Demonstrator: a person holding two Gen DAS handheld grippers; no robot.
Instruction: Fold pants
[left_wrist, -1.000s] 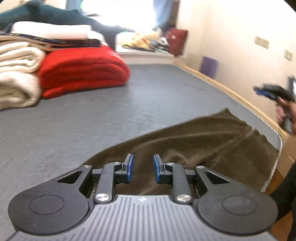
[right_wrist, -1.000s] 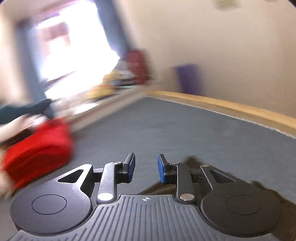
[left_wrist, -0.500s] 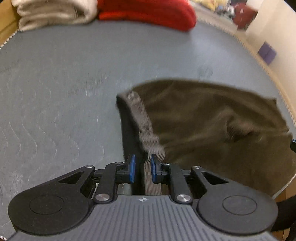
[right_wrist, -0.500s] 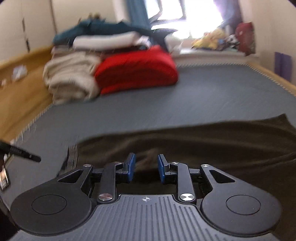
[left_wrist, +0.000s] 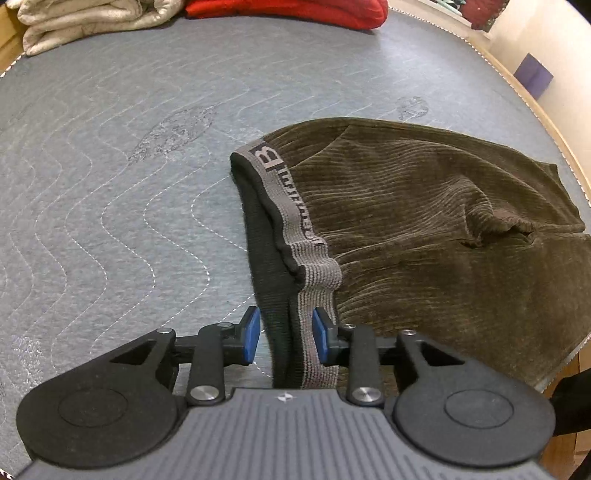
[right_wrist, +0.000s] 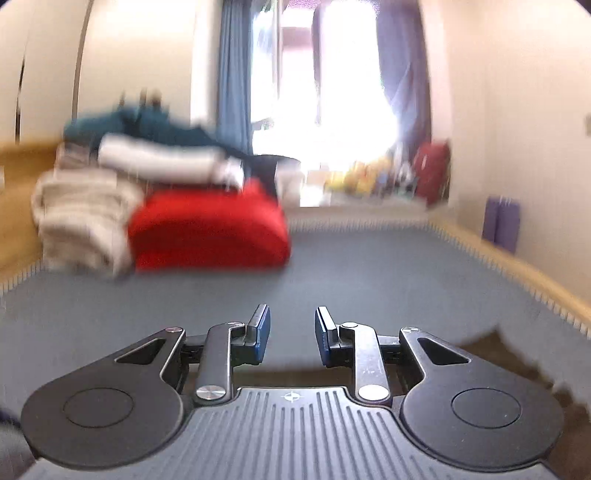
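On the grey quilted mattress (left_wrist: 110, 155) lie the brown corduroy pants (left_wrist: 424, 221), their grey waistband (left_wrist: 295, 221) running between the parted fingers of the left gripper (left_wrist: 283, 339), which has not closed on it. Over the pants' near edge, the right gripper (right_wrist: 291, 334) hangs open and empty, facing a red blanket (right_wrist: 210, 229).
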